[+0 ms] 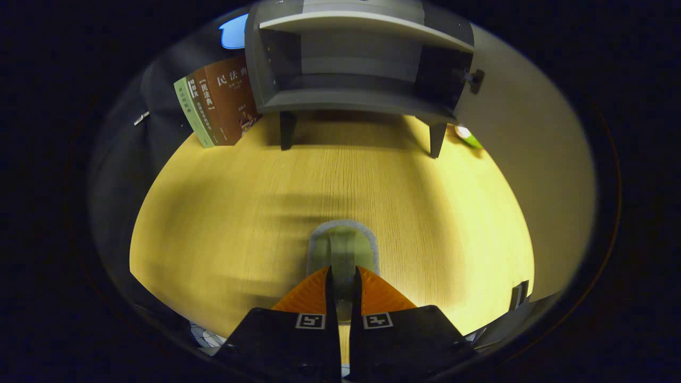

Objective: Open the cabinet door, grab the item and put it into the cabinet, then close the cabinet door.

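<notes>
Grey cabinet [362,69] door [526,175] already open. Gripper [343,279] well short of cabinet, jaws pinched nearly closed on sponge [345,247]. Left: stow sponge, close door.

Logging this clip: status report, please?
Gripper shut on glass cup. Cabinet beyond, door open. Wooden table between them bare.

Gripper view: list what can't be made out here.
- Item between the jaws: blurred and partly hidden by the gripper, so its kind is unclear.
- Green object beside the cabinet: too small.
- Cabinet top: cut off.
- Books: partly hidden behind the cabinet.
</notes>
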Demonstrator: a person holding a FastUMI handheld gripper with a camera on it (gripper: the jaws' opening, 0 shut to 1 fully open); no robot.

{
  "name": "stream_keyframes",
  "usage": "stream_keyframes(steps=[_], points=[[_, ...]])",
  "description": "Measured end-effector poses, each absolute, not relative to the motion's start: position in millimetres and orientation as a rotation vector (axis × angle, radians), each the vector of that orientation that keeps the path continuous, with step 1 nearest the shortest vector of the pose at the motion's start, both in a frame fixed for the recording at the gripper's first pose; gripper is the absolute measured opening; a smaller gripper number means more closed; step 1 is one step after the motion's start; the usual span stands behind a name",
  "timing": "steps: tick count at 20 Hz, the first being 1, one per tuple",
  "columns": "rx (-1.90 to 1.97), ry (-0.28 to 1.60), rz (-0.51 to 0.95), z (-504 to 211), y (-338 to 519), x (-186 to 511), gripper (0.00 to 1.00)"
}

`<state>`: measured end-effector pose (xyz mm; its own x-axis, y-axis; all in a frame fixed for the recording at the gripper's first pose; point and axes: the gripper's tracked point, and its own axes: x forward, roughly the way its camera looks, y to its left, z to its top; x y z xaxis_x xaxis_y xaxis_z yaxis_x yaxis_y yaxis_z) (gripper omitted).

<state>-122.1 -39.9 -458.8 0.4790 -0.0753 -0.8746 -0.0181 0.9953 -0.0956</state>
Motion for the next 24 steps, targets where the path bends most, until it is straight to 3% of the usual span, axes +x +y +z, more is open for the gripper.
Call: stream_keyframes(steps=[14, 24], points=[[-0.063, 0.547, -0.109, -220.3, -10.8, 27.1, 0.11], [-0.063, 0.33, -0.037, -127.9, -35.4, 165.4, 0.11]])
